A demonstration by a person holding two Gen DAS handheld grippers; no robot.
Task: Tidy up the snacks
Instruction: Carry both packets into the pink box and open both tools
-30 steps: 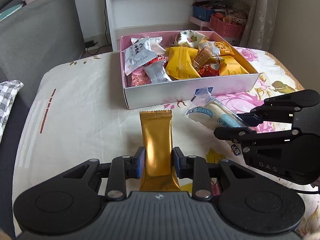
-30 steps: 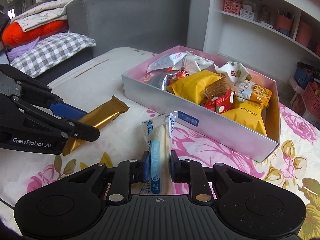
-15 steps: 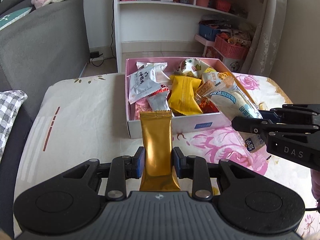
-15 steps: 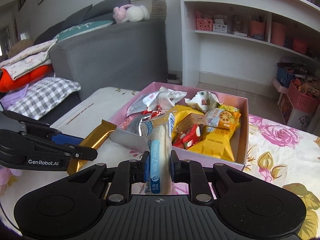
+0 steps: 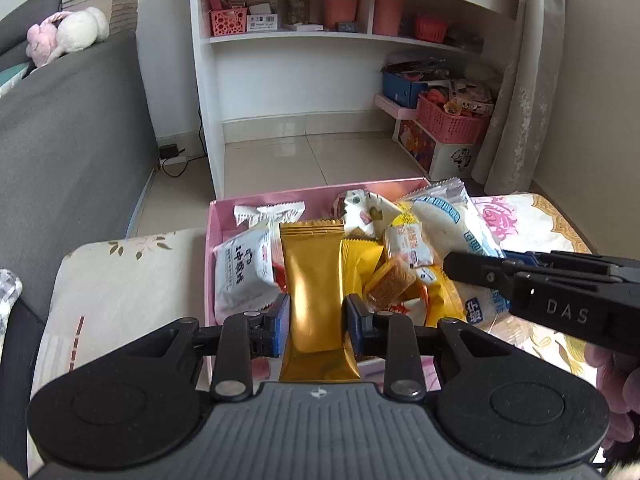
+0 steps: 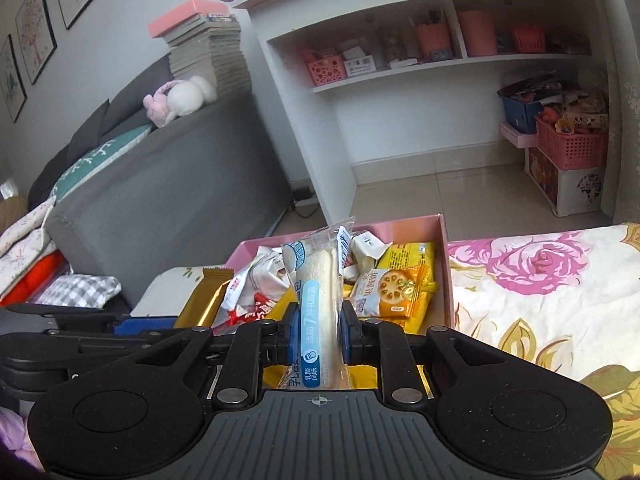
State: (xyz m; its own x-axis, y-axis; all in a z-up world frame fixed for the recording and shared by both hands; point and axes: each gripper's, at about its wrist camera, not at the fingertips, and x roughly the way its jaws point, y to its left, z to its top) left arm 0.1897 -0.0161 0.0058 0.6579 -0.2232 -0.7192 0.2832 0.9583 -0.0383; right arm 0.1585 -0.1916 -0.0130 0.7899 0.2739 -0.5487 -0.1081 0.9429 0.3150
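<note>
My left gripper (image 5: 316, 330) is shut on a gold snack bar (image 5: 314, 284) and holds it over the near part of the pink snack box (image 5: 211, 236). My right gripper (image 6: 319, 334) is shut on a white-and-blue bread packet (image 6: 318, 296), held above the box (image 6: 442, 268). The box is full of several wrapped snacks, among them a white packet (image 5: 242, 272) and yellow packets (image 6: 394, 288). The right gripper also shows in the left wrist view (image 5: 472, 266) with the bread packet (image 5: 448, 220). The gold bar shows in the right wrist view (image 6: 202, 300).
The box sits on a floral cloth surface (image 6: 540, 280). A grey sofa (image 5: 68, 120) stands to the left. A white shelf unit (image 5: 320, 60) is behind, with pink baskets (image 5: 452, 122) on the floor at the right.
Both grippers have lifted and moved forward with their snacks, from in front of the box to over it. Both stay shut on their packets.
</note>
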